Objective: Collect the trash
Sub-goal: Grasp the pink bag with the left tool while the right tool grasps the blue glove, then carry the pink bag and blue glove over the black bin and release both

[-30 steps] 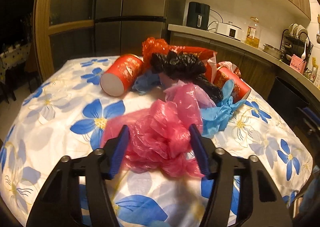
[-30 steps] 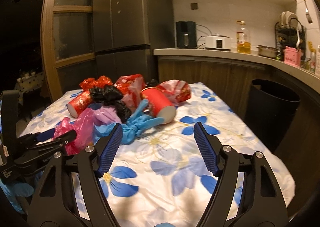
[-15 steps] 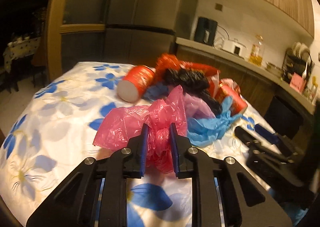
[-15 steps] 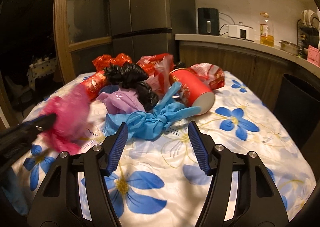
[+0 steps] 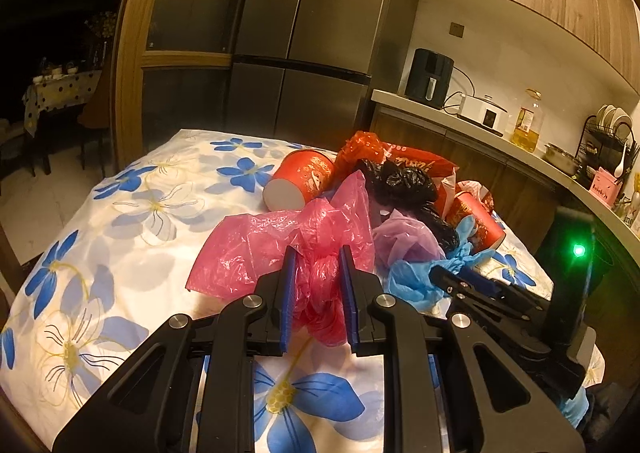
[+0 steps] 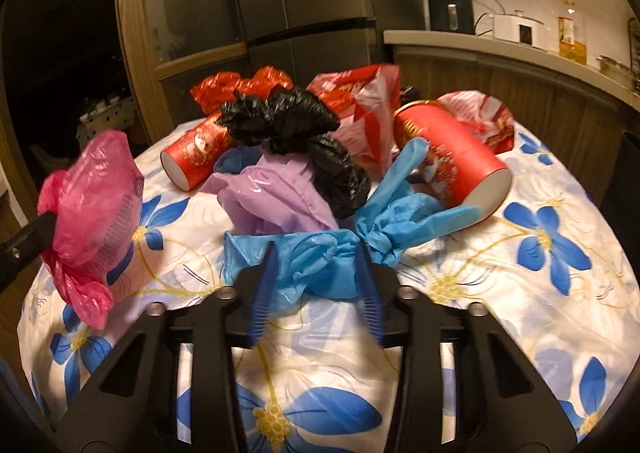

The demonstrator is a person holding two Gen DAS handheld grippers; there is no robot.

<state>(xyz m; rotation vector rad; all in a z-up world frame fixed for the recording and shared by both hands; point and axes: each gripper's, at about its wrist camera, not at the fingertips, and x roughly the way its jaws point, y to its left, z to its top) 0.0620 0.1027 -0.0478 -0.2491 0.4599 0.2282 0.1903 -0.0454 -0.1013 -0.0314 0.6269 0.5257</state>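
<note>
My left gripper (image 5: pixel 317 257) is shut on a crumpled pink plastic bag (image 5: pixel 280 249) and holds it just above the flowered tablecloth; the bag also shows lifted in the right wrist view (image 6: pixel 90 205). My right gripper (image 6: pixel 316 253) has its jaws around a knotted blue plastic bag (image 6: pixel 320 253) lying on the cloth, closing on it. Behind lie a purple bag (image 6: pixel 272 197), a black bag (image 6: pixel 296 133), two red paper cups (image 6: pixel 448 157) (image 6: pixel 192 151) and red wrappers (image 6: pixel 360 93).
The table (image 6: pixel 560 293) has a white cloth with blue flowers. A dark bin (image 6: pixel 624 173) stands at the table's right. A fridge (image 5: pixel 304 53) and a counter (image 5: pixel 480 141) with appliances are behind.
My left gripper closed on the pink bag and lifted it. My right gripper moved forward to the blue bag and its jaws narrowed around it.
</note>
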